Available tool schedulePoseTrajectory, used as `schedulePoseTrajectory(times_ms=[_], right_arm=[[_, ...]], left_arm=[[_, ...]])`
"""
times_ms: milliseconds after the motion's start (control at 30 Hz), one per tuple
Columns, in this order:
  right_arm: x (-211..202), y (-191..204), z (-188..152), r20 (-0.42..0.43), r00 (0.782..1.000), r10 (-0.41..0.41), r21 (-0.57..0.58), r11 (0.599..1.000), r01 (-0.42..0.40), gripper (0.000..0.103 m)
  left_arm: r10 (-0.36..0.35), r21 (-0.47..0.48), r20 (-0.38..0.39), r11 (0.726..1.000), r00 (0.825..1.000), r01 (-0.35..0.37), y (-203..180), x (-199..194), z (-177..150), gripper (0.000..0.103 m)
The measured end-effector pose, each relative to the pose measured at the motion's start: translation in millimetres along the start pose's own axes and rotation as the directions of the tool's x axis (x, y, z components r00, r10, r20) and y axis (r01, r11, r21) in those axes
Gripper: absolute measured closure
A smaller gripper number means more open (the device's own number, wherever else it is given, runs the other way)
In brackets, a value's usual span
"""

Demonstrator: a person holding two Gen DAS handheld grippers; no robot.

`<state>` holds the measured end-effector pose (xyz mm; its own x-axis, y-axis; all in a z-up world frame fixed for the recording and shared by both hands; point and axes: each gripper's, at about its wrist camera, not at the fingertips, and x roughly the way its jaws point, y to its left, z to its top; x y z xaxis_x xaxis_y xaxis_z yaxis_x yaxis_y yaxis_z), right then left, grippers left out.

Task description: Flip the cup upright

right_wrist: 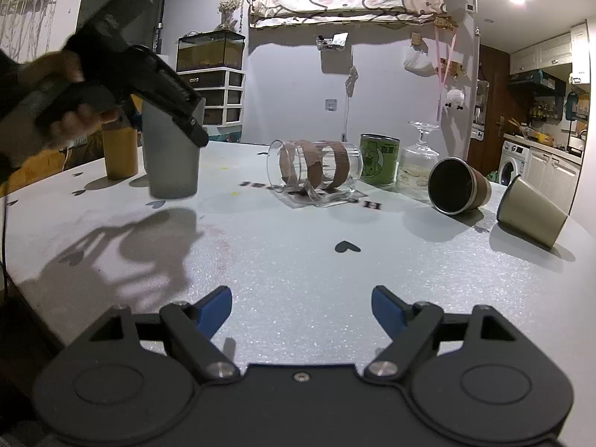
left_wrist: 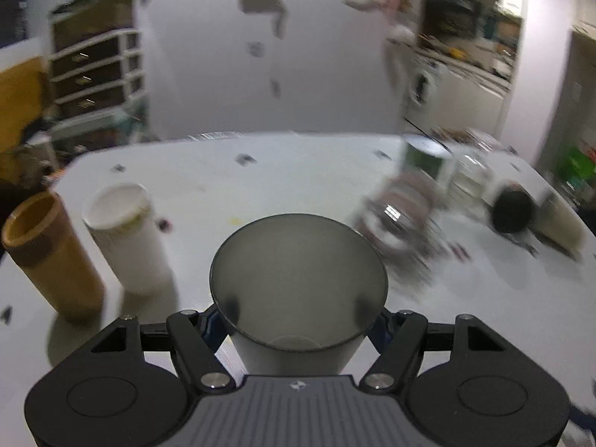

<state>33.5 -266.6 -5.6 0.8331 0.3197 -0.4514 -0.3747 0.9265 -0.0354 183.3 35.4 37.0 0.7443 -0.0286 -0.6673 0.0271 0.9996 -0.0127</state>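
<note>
My left gripper (left_wrist: 298, 307) is shut on a frosted grey cup (left_wrist: 298, 279), mouth up, held upright. In the right wrist view the same grey cup (right_wrist: 171, 156) stands on or just above the white table (right_wrist: 298, 260) at the left, with the left gripper (right_wrist: 164, 111) clamped on it from above. My right gripper (right_wrist: 301, 309) is open and empty, low over the table's near part. A clear glass mug (right_wrist: 316, 171) with brown bands, a dark-lined cup (right_wrist: 458, 186) and a beige cup (right_wrist: 532, 216) lie on their sides.
A brown cup (left_wrist: 48, 253) and a white cup (left_wrist: 126, 234) stand upright at the left. A green tin (right_wrist: 378, 160) and a ribbed glass jar (right_wrist: 417, 160) stand behind the lying cups. A drawer unit (right_wrist: 216, 93) stands beyond the table.
</note>
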Motion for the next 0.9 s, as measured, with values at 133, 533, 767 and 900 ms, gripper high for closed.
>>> schedulePoseTrajectory(times_ms=[133, 533, 767, 900], right_arm=[[0, 1, 1, -0.002, 1.0, 0.002, -0.005, 1.0, -0.002, 0.02], [2, 0, -1, -0.012, 1.0, -0.006, -0.012, 1.0, 0.005, 0.02], [3, 1, -1, -0.014, 1.0, -0.005, -0.015, 1.0, 0.005, 0.02], [3, 1, -1, -0.014, 1.0, -0.005, -0.016, 1.0, 0.004, 0.02]], left_arm=[[0.087, -0.058, 0.057, 0.995, 0.995, -0.084, 13, 24, 16, 0.031], [0.214, -0.191, 0.061, 0.961, 0.975, -0.199, 38, 75, 41, 0.031], [0.232, -0.224, 0.079, 0.952, 0.97, -0.209, 45, 76, 42, 0.031], [0.237, -0.222, 0.062, 0.951, 0.97, -0.218, 48, 82, 42, 0.03]])
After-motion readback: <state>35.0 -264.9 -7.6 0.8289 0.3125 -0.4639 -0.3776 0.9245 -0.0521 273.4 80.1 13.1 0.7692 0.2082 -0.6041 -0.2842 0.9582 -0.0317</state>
